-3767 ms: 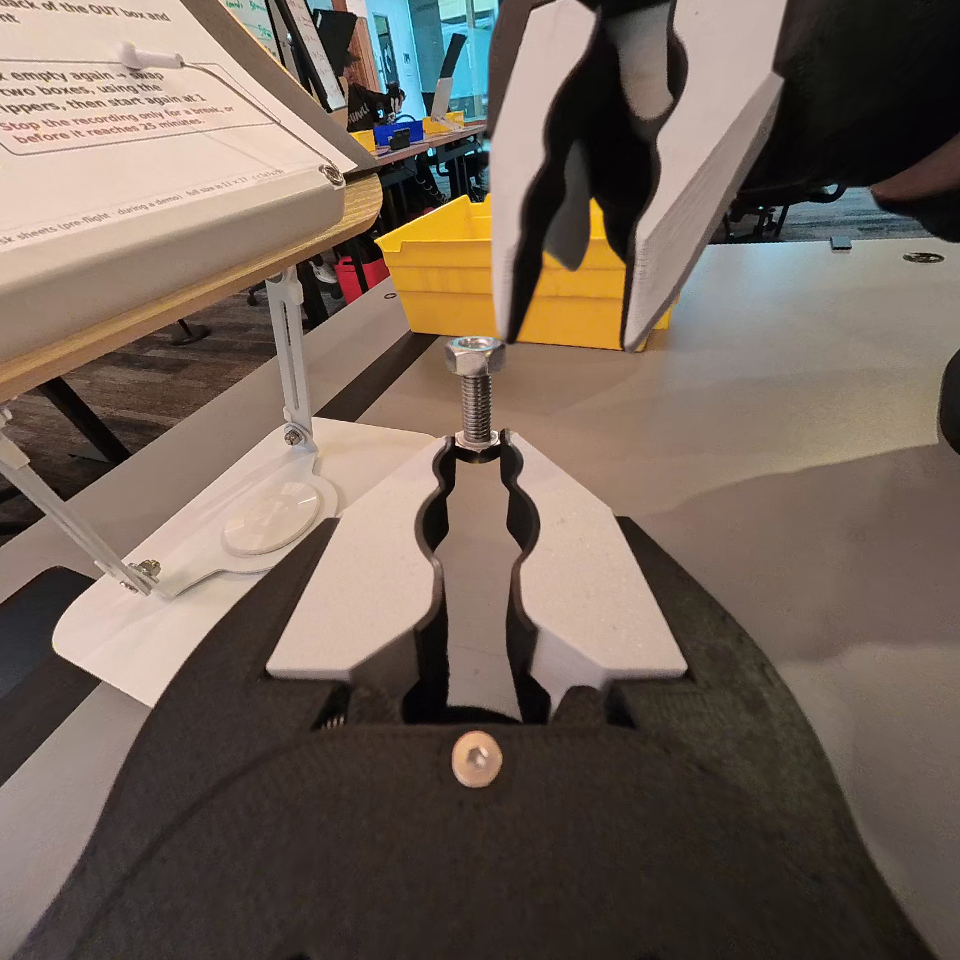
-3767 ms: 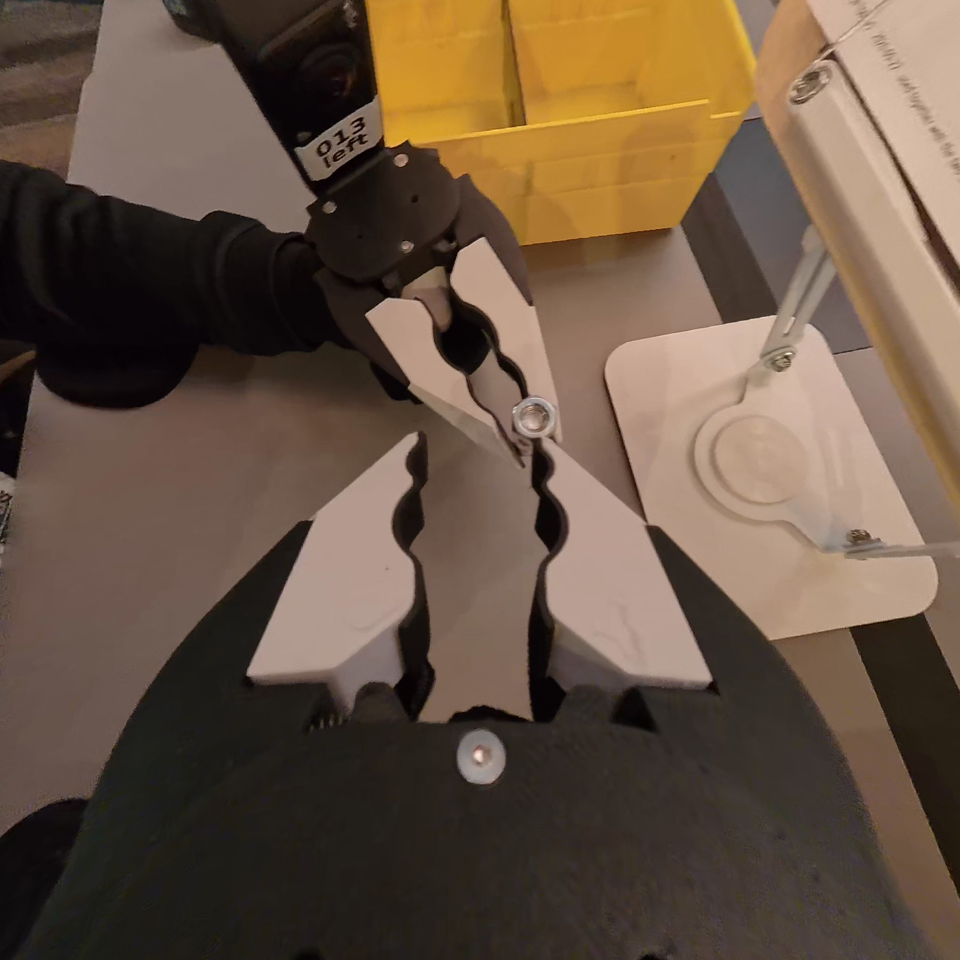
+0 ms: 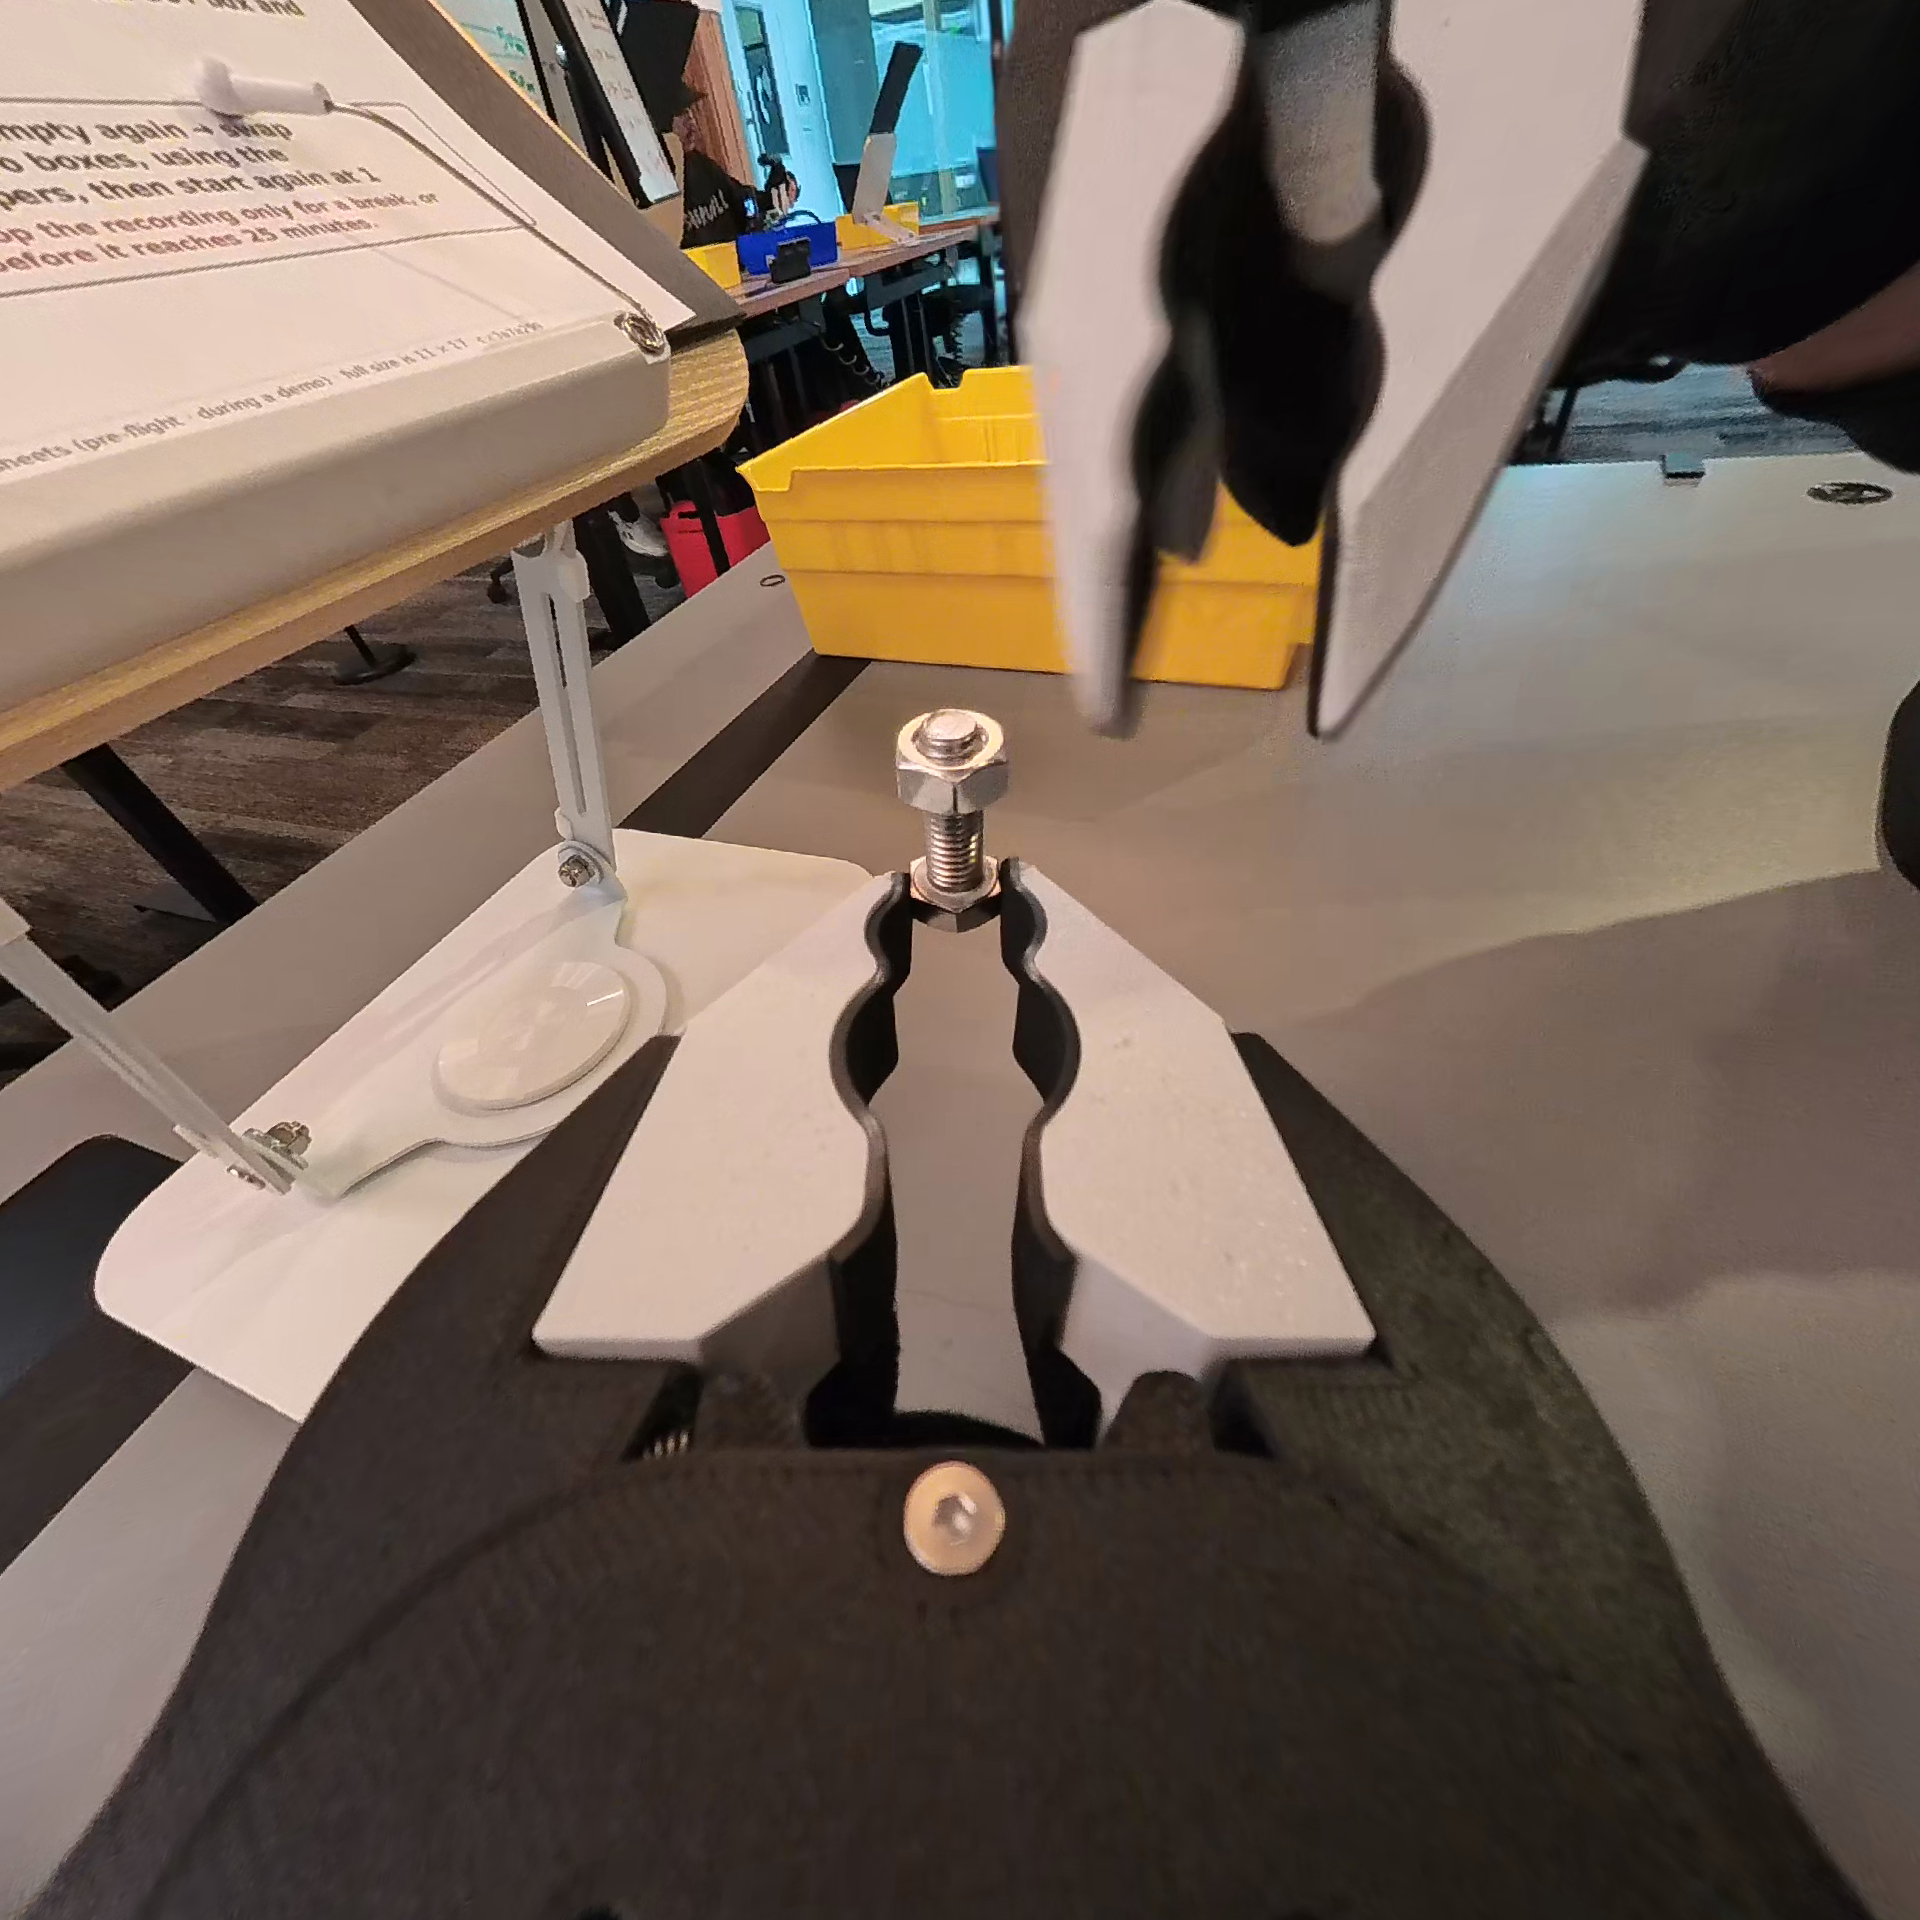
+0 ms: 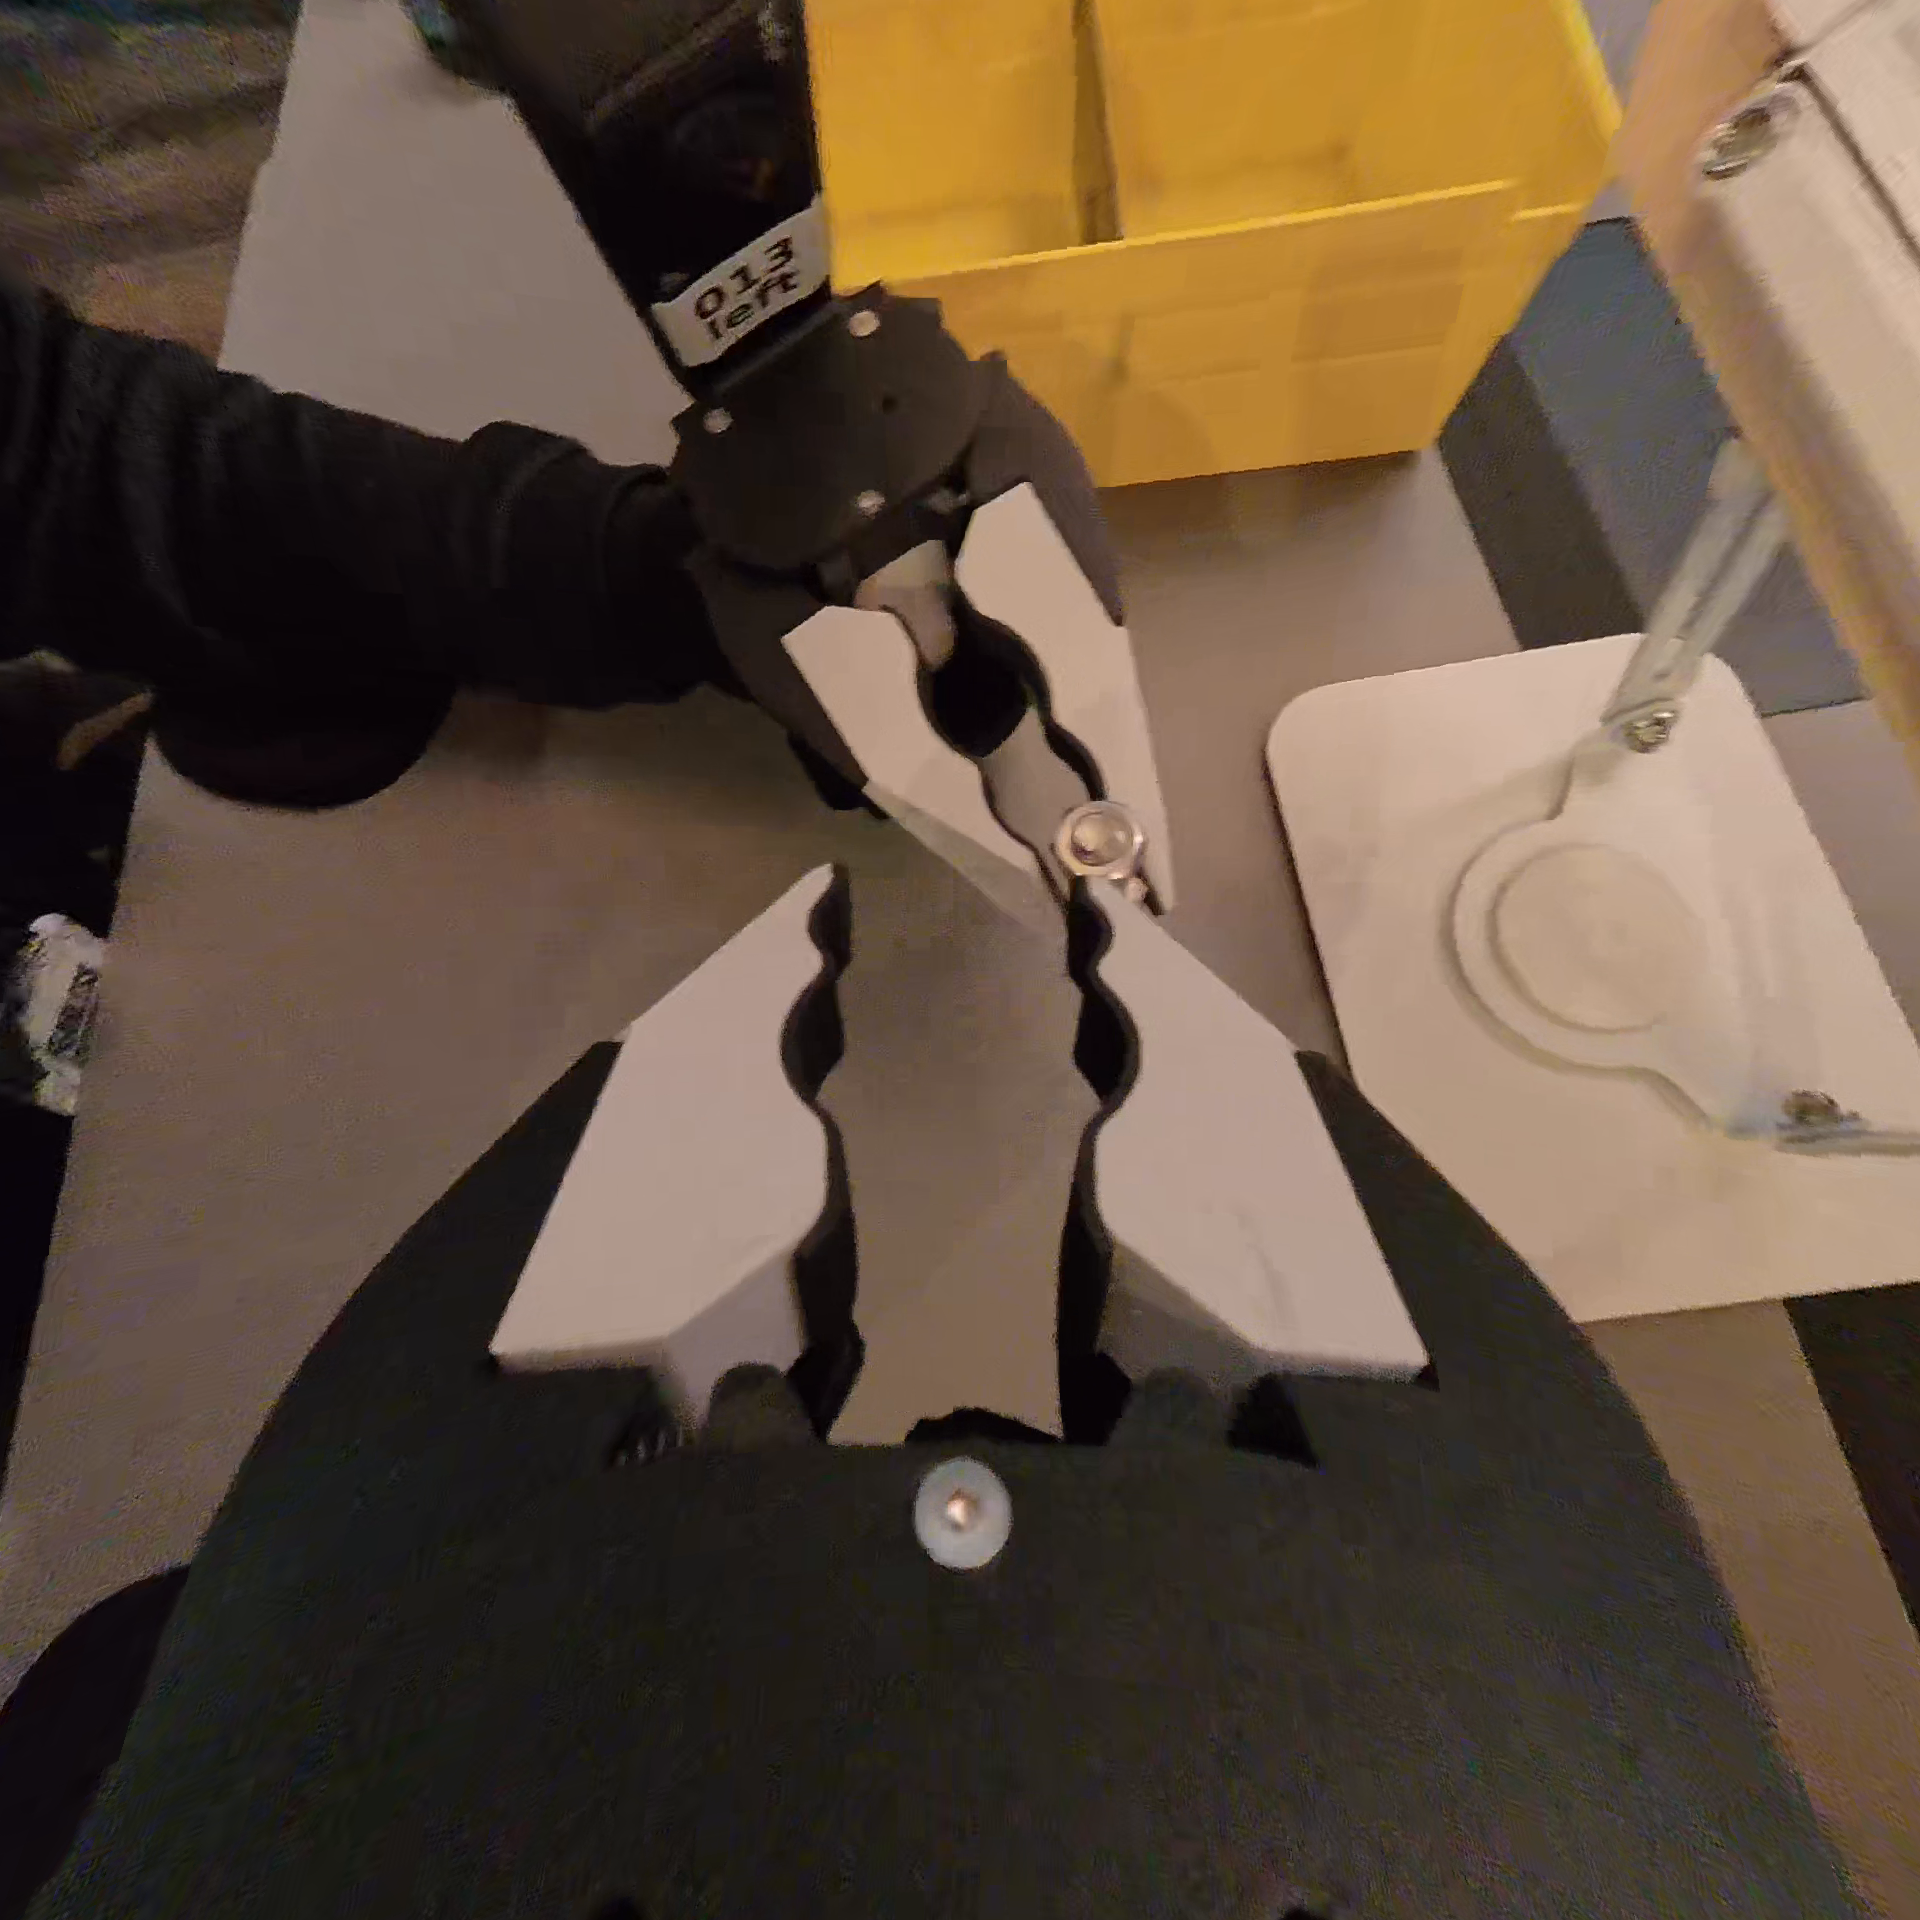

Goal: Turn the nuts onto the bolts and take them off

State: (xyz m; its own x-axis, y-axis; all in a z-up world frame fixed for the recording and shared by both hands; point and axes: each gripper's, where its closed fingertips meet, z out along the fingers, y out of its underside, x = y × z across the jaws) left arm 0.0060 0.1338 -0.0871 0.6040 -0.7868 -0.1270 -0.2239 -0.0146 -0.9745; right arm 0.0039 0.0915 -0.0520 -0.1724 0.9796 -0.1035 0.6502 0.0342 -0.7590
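One nut [image 3: 952, 766], one bolt [image 3: 953, 852]

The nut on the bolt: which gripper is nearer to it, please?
Left. The left gripper clamps the bolt just below the nut; the right gripper hangs open, above and right.

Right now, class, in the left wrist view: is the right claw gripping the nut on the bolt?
No: the right claw hangs open above and to the side of the nut, touching nothing, while the left claw clamps the bolt at its base.
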